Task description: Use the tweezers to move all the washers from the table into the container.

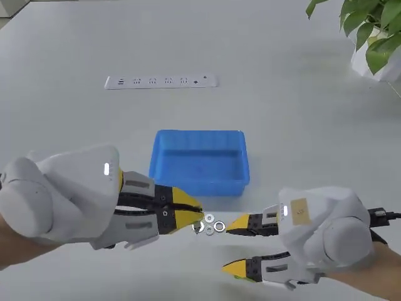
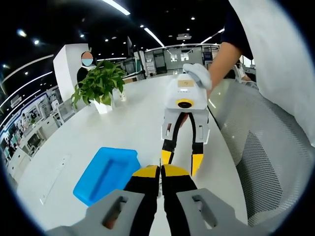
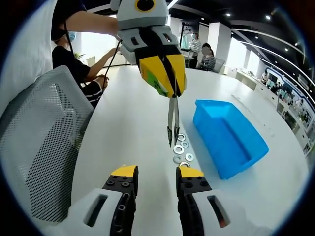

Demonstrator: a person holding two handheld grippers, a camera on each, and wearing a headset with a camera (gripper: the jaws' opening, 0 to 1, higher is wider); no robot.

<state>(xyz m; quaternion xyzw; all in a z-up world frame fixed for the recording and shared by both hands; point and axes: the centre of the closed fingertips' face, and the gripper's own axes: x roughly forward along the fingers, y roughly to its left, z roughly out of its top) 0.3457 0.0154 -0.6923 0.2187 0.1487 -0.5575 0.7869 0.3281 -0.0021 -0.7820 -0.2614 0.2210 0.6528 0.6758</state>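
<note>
Several silver washers (image 1: 214,224) (image 3: 181,150) lie in a small cluster on the white table, just in front of the blue container (image 1: 199,160) (image 2: 107,173) (image 3: 230,136). My left gripper (image 1: 197,216) (image 2: 161,171) (image 3: 168,88) is shut on metal tweezers (image 3: 172,118). The tweezer tips hang just above the near edge of the cluster, and I cannot tell whether they touch a washer. On the other side of the washers my right gripper (image 1: 233,246) (image 3: 156,173) (image 2: 181,161) is open with nothing between its fingers.
A white power strip (image 1: 161,81) lies beyond the container. A potted plant (image 1: 371,31) (image 2: 100,84) stands at the far right corner. A grey mesh chair (image 3: 42,137) (image 2: 256,147) sits at the table's near side. People sit farther along the table.
</note>
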